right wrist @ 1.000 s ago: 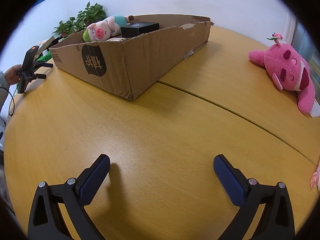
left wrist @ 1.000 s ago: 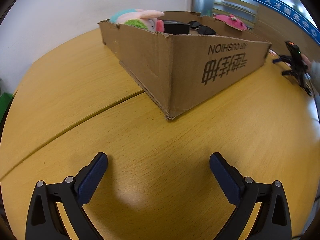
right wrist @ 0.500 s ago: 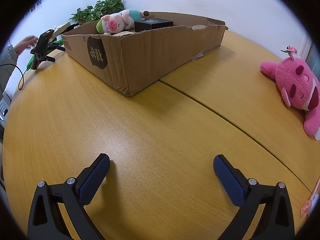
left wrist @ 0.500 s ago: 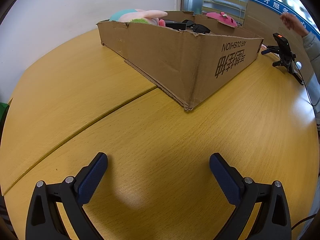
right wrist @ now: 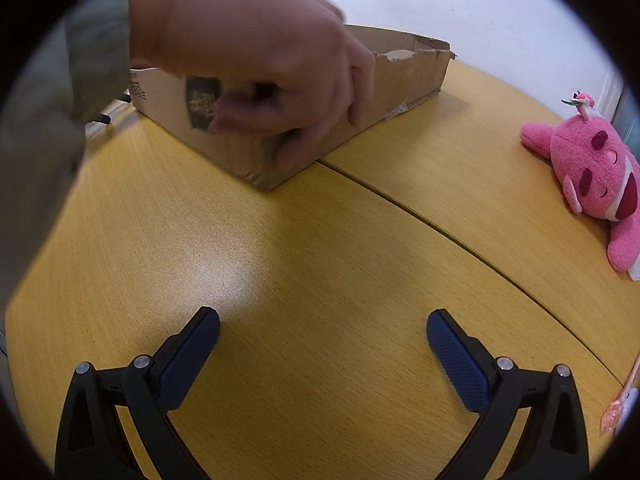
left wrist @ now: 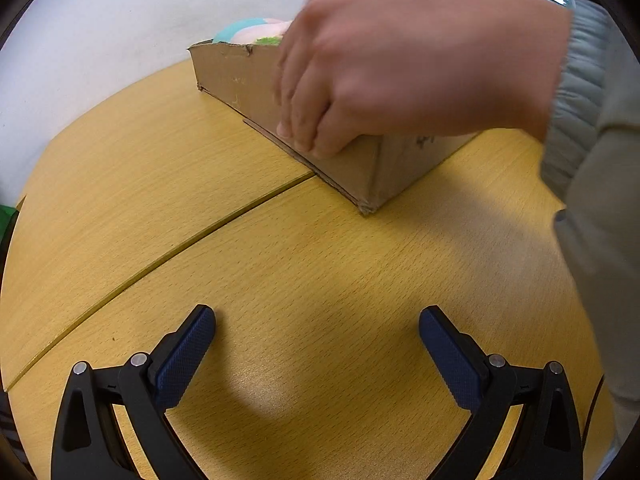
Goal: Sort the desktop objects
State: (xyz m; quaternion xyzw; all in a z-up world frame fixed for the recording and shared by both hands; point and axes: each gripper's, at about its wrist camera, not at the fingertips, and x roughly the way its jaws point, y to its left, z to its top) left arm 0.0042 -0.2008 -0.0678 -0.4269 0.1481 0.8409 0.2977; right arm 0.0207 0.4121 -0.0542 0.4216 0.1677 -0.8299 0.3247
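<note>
Yellow wooden table (left wrist: 168, 184), cardboard box (left wrist: 240, 80) lengthwise away, hand (left wrist: 400, 64) over it, both grippers wide.

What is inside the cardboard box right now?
Only a pastel plush toy shows above the far end of the cardboard box. A hand passing in front covers the rest of its contents.

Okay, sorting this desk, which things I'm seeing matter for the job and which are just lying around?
Part of the job:
- cardboard box, already holding a pastel plush
- pink plush toy, loose on the table
- pink spoon-like item at the table edge
- left gripper and right gripper, both open and empty

Just there:
- bare hand in front of the box
- grey sleeve
</note>
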